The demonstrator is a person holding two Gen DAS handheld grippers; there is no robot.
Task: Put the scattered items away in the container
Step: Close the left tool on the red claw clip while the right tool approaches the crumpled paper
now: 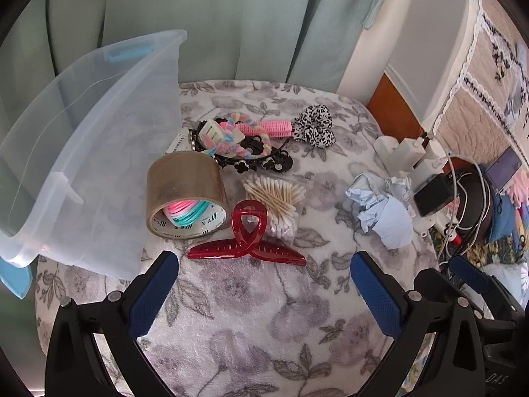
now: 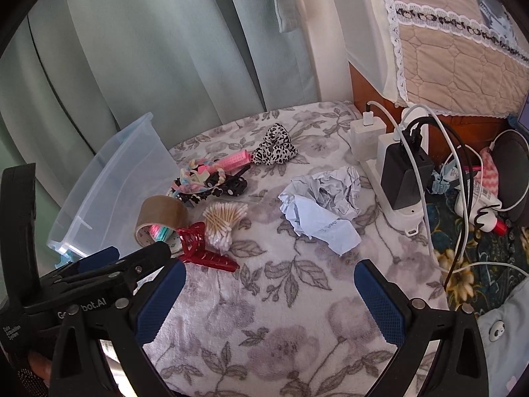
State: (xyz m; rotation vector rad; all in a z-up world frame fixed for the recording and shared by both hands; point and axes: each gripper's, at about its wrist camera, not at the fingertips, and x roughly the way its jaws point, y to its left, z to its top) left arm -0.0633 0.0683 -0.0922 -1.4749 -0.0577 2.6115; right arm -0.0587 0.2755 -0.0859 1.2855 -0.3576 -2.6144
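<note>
So far nothing is tidied: my left gripper (image 1: 264, 264) and my right gripper (image 2: 269, 273) both hang with jaws spread wide and nothing between them, above the floral blanket (image 1: 251, 314). The clear plastic container (image 1: 99, 152) stands at the blanket's left edge and looks empty as far as its walls let me see. Scattered beside it: the roll of brown tape (image 1: 186, 195), the red claw clip (image 1: 246, 241) nearest my left fingers, the bag of cotton swabs (image 1: 274, 198), a heap of hair accessories (image 1: 238, 145), the spotted scrunchie (image 1: 314, 125) and the crumpled paper (image 2: 322, 205). I judge that every item remains to be moved.
</note>
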